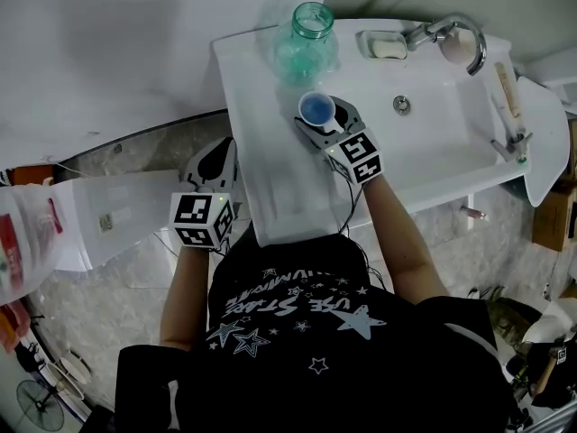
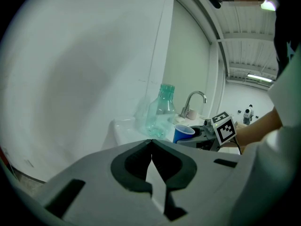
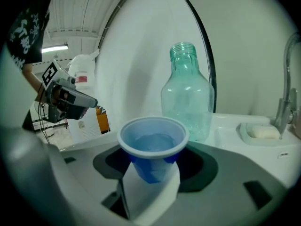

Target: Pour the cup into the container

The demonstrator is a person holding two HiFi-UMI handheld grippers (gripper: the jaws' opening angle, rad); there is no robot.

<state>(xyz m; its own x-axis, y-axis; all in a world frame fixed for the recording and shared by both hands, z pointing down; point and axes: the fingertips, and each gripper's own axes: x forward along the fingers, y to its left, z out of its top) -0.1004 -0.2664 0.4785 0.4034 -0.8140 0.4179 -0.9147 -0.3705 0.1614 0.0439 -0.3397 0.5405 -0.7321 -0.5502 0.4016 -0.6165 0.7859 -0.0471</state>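
A blue plastic cup with liquid in it stands upright between the jaws of my right gripper, over the left side of the white sink counter. In the right gripper view the cup fills the gap and the dark pads press its sides. Just behind it stands a clear green-tinted bottle with an open neck. My left gripper hangs off the counter's left edge, shut with nothing in it. From there the cup and bottle show ahead.
Right of the cup lies the sink basin with its drain. A chrome faucet and a soap dish sit at the back, toothbrushes at the right rim. A white wall runs behind. A white shelf is to the left.
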